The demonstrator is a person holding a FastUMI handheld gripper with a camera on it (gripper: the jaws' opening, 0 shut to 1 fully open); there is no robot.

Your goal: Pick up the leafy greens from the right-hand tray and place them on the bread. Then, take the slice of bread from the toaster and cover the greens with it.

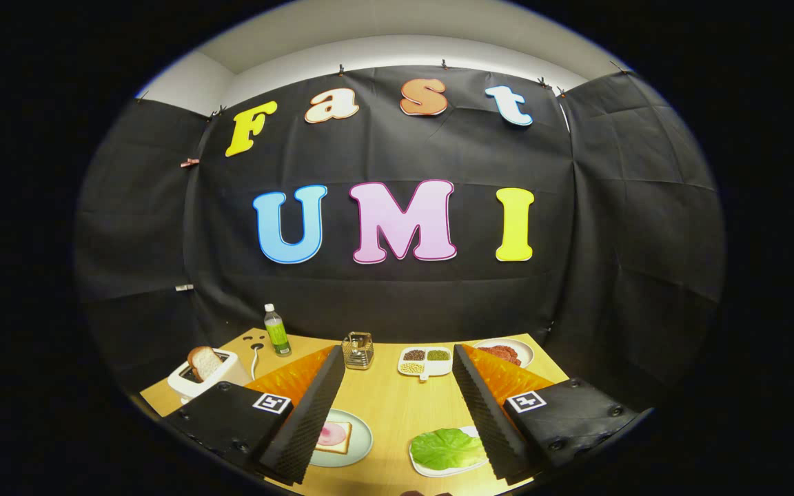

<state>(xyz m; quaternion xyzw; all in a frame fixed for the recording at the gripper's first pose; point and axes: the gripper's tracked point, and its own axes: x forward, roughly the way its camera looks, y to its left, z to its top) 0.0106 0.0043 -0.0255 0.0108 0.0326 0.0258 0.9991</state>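
A: Status check. Where do you stand on the task?

B: Nothing done yet, by my reading. Your gripper [397, 427] is spread wide with nothing between the fingers, held above the wooden table [397, 403].

A: Nearest items?

B: At about 5 o'clock, against your right finger, the white tray [438, 470] holds the leafy greens [446, 448], untouched. At 7 o'clock, by the left finger, a pale plate [359, 448] carries the bread [333, 437] with a pink ham slice on it, no greens.

A: Farther out?

B: At 10 o'clock the white toaster [204, 379] has its bread slice [204, 362] standing in the slot. At 12 o'clock sit a small glass jar [358, 350] and a divided dish [425, 362] of three kinds of beans or grains; at 1 o'clock, a plate of reddish food [504, 353]. A green bottle [276, 332] stands at 11 o'clock.

A: Remaining?

B: Both steps: greens first, then the toaster slice.
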